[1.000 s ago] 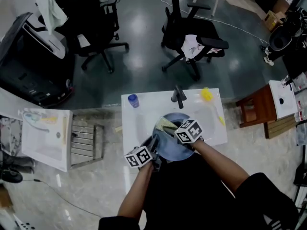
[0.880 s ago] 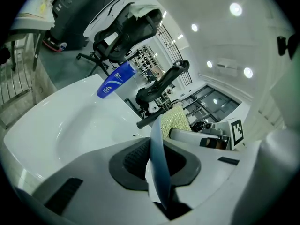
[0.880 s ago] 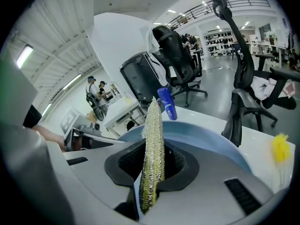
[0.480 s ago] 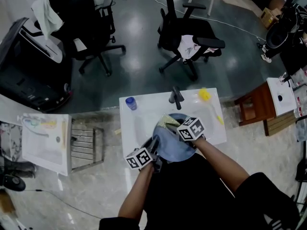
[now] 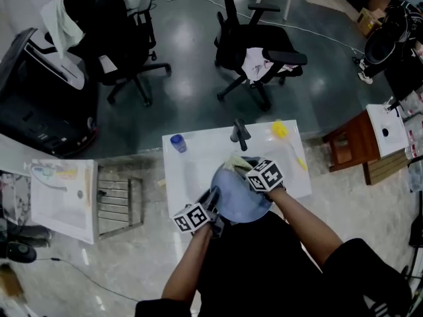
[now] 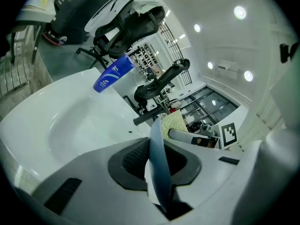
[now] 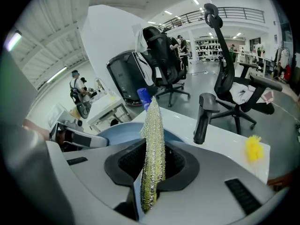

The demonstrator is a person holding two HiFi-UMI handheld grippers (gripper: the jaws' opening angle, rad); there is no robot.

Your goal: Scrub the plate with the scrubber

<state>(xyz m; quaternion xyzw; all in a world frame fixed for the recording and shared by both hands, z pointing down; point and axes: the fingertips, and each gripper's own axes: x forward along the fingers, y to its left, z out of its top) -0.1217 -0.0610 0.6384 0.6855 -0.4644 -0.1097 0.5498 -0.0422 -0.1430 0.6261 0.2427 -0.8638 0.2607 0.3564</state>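
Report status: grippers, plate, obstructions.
Left gripper shut on plate rim, jaws just eased slightly wider. Right gripper shut on scrubber, at plate's far edge. Faucet close behind, not blocking.

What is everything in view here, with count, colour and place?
plate: one, blue, held over the sink
scrubber: one, glittery yellow-green, at the plate's far rim
sink: one, white, below the plate
faucet: one, dark, sink's far rim
bottle: one, blue, sink's far left corner
brush-like item: one, yellow, sink's far right corner
office chairs: two, black, on the floor beyond the sink
stool: one, brown wood, right of the sink
left hand-held gripper: one, white, shut on the plate
right hand-held gripper: one, white, shut on the scrubber
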